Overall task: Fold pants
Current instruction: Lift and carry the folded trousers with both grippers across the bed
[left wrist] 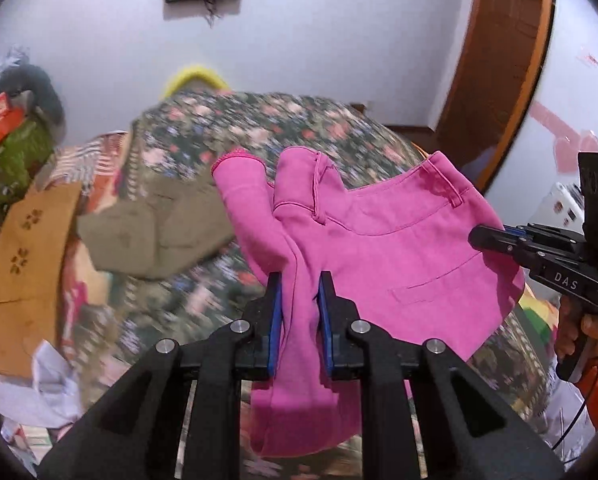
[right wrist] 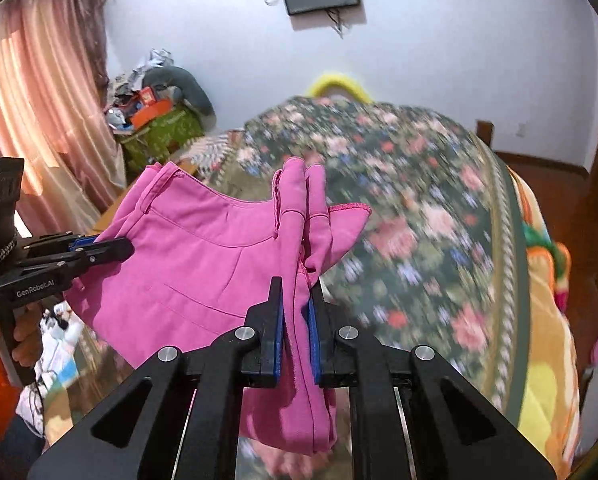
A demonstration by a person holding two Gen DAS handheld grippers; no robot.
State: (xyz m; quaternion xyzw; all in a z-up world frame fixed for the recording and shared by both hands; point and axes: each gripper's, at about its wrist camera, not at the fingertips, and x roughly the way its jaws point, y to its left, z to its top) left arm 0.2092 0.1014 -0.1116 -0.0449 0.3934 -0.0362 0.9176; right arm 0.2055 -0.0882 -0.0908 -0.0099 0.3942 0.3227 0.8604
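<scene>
Pink pants (left wrist: 383,240) hang in the air above the floral bed, stretched between both grippers, waistband up. My left gripper (left wrist: 300,280) is shut on one bunched end of the pants, with cloth hanging below the jaws. My right gripper (right wrist: 295,284) is shut on the other bunched end of the pants (right wrist: 203,268). The right gripper also shows in the left wrist view (left wrist: 479,236), pinching the pants' side. The left gripper shows in the right wrist view (right wrist: 123,246), pinching the opposite side.
A bed with a dark floral cover (left wrist: 235,128) lies below. An olive folded garment (left wrist: 159,232) and a tan folded garment (left wrist: 27,256) lie on its left part. A cluttered green box (right wrist: 163,128) and pink curtain (right wrist: 39,100) stand at the left. A wooden door (left wrist: 499,60) is at the right.
</scene>
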